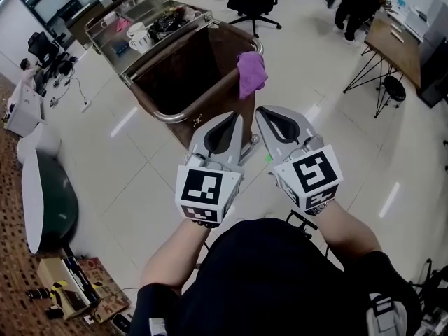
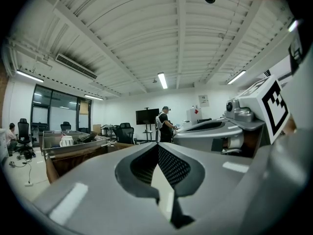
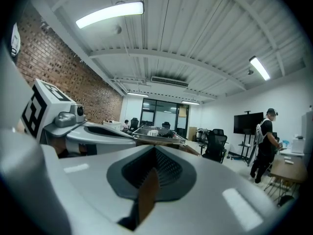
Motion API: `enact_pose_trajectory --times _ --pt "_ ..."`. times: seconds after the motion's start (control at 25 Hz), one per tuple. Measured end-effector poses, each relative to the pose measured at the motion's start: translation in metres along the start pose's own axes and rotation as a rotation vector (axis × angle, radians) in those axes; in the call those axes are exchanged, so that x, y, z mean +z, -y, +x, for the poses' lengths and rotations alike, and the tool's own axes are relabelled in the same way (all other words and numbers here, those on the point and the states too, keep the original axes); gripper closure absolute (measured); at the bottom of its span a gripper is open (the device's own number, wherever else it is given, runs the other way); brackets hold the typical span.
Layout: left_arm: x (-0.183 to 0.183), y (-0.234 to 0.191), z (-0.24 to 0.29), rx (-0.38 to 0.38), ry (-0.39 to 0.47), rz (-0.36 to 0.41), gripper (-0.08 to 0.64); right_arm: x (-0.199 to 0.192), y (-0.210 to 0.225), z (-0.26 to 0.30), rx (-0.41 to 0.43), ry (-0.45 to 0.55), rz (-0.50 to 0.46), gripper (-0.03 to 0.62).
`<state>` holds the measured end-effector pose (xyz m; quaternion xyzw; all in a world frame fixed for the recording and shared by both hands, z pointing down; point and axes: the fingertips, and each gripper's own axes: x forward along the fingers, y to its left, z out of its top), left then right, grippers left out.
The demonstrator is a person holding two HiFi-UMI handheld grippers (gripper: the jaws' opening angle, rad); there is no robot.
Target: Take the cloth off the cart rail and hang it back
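Cloth (image 1: 251, 73) hangs on cart rail (image 1: 170, 117) — well ahead of both closed jaws.

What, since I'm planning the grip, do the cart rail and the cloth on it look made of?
Cart rail: likely polished metal tubing, silvery with bright glints. Cloth: soft purple fabric, matte, drooping in folds over the rail.
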<state>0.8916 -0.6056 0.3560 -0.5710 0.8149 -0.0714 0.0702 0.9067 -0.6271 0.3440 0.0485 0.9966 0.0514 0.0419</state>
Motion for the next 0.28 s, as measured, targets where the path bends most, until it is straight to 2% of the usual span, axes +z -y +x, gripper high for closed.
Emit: enact_pose_trajectory --times 0.12,0.28 --pt "-0.003 0.005 0.003 0.008 0.005 0.003 0.572 -0.006 0.003 -0.004 0.007 0.001 -0.006 0.592" --pt "0.009 -0.008 0.007 0.015 0.003 0.003 0.572 0.007 0.005 0.006 0.011 0.001 -0.007 0.592"
